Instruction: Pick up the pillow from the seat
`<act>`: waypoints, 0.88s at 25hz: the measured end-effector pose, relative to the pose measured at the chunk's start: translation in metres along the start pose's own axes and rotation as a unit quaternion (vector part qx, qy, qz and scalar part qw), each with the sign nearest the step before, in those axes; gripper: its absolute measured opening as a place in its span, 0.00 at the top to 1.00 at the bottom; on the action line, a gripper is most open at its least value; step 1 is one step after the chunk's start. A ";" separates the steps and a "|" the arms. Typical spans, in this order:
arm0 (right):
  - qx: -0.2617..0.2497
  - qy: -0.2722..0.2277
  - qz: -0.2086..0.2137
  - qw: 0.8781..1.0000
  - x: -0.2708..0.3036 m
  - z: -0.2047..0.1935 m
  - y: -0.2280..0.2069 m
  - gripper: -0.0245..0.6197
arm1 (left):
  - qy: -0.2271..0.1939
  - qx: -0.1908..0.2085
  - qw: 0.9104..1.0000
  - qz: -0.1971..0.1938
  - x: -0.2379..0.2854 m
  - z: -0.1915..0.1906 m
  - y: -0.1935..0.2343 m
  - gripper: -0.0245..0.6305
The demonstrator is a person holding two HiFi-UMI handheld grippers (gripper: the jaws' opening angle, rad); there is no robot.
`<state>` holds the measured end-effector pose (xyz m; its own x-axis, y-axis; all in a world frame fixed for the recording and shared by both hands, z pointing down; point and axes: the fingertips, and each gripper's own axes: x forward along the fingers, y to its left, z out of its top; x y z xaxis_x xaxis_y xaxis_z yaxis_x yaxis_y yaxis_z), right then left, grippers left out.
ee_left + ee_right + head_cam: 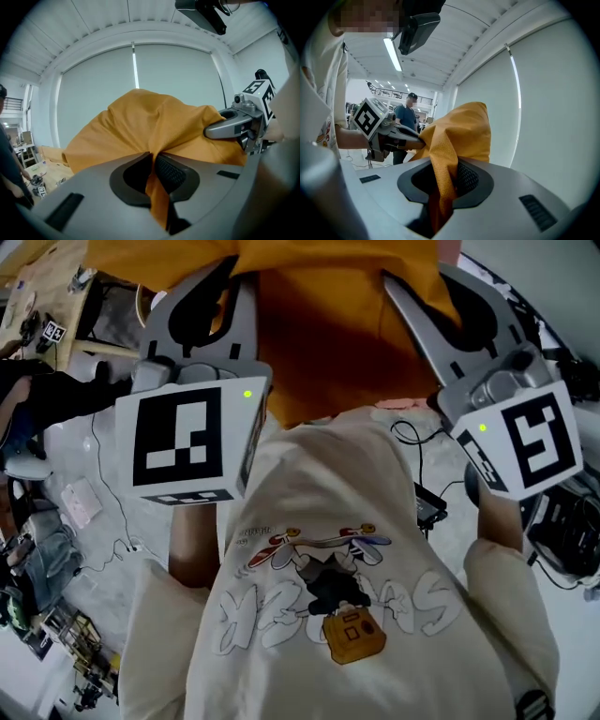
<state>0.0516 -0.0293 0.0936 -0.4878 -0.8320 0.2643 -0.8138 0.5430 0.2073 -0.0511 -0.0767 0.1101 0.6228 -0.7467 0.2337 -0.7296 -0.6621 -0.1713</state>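
The pillow (328,324) is orange cloth, held up in the air in front of my chest, away from any seat. My left gripper (223,273) is shut on its left side, with a fold of fabric pinched between the pads (152,161). On the right side my right gripper (417,287) is shut on another fold, which hangs down through its jaws (445,173). In the left gripper view the pillow (154,126) bulges above the jaws, with the right gripper (229,124) at its far edge. The right gripper view shows the pillow (459,131) and the left gripper (401,136) biting its other side.
Below me is a pale floor with cables (103,474) and a small black device (429,507). Clutter lines the left edge (37,559). A person (408,119) stands in the background. A large window blind (178,79) fills the wall ahead.
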 end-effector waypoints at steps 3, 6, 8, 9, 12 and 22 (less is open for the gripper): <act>0.002 -0.008 -0.015 1.000 -0.007 0.005 0.011 0.82 | 0.000 -0.017 1.000 0.000 -0.013 0.005 0.002 0.92; 0.005 -0.022 -0.023 0.999 -0.011 0.011 0.014 0.82 | -0.010 -0.008 1.000 -0.002 -0.019 0.013 0.004 0.92; 0.011 -0.029 -0.027 0.999 -0.014 0.015 0.014 0.82 | -0.013 0.001 1.000 -0.003 -0.021 0.019 0.003 0.92; 0.012 -0.031 -0.030 0.999 -0.016 0.016 0.013 0.82 | -0.013 0.003 1.000 -0.004 -0.021 0.021 0.003 0.92; 0.009 -0.039 -0.042 0.998 -0.019 0.023 0.008 0.82 | -0.021 0.005 1.000 -0.006 -0.019 0.029 0.004 0.92; 0.007 -0.045 -0.065 0.997 -0.036 -0.006 0.024 0.82 | -0.033 -0.044 0.998 -0.018 -0.021 0.008 -0.018 0.92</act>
<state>0.0520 0.0143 0.0947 -0.4036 -0.9024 0.1508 -0.8758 0.4288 0.2217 -0.0490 -0.0503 0.1010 0.6636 -0.7277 0.1737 -0.7271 -0.6819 -0.0789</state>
